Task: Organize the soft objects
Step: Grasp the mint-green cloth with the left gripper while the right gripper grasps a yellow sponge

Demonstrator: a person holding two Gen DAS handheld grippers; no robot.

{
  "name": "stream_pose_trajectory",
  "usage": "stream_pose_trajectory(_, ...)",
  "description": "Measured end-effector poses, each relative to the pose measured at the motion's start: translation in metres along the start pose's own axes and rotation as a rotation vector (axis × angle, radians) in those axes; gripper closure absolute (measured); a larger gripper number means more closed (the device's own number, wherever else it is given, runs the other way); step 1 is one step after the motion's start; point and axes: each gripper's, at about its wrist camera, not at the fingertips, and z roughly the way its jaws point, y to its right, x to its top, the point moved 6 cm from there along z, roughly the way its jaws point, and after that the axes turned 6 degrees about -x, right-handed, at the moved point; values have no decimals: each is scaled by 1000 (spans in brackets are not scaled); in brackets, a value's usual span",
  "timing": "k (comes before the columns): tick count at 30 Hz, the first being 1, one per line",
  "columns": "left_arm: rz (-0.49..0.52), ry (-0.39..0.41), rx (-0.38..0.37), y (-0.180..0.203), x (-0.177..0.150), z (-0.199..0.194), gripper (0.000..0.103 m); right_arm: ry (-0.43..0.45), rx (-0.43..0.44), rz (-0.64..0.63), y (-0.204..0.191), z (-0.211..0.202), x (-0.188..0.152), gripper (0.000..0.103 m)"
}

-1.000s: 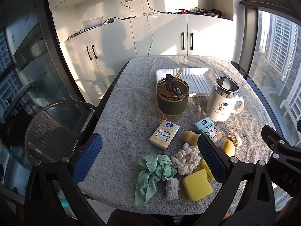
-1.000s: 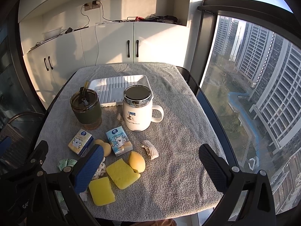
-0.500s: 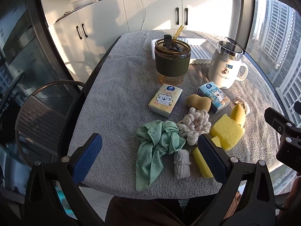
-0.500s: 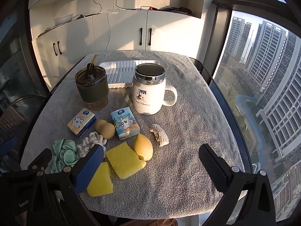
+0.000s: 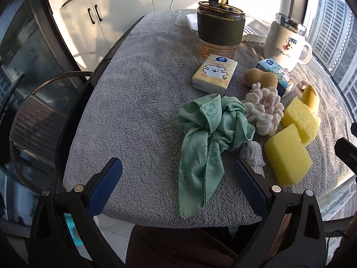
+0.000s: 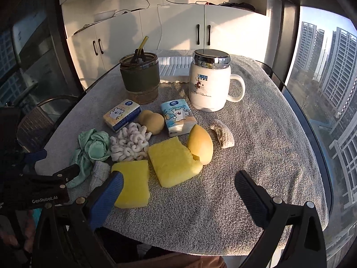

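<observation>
Approach step, nothing gripped; soft items clustered near bench (image 5: 138, 102) front edge. Left gripper (image 5: 177, 178) jaws wide open around green cloth (image 5: 207, 134) tail. Right gripper (image 6: 178, 189) jaws open, just narrowing slightly, near sponges (image 6: 171, 163). Next likely: lower, close on one item

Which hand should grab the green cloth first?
Probably the left. The left gripper is open with the green cloth lying straight ahead between its fingers. The right gripper is also open but faces the yellow sponges, with the cloth off to its side.
</observation>
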Motion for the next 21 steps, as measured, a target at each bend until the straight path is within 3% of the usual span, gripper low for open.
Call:
stream_pose_trajectory(3,9,3,-21,4,4,9,3,-6,74,41,-2,8,-12,6)
stream_pose_trajectory(6,16,12,-12,6,7,16,3,-26,95,82,0,18,-16,6)
stream_pose_trajectory(8,7,9,-17,5,8,22,4,-36,78,104,4,26,-16,11)
stream_pose_trajectory(10,3,-3,-25,4,8,28,7,-49,58,107,6,32,-17,24)
stream_pose_trajectory(15,-4,3,-47,-1,7,31,7,-100,188,3,-25,32,-27,25)
stream_pose_trajectory(21,-15,-3,-86,0,14,36,7,-71,94,-186,-65,36,-33,22)
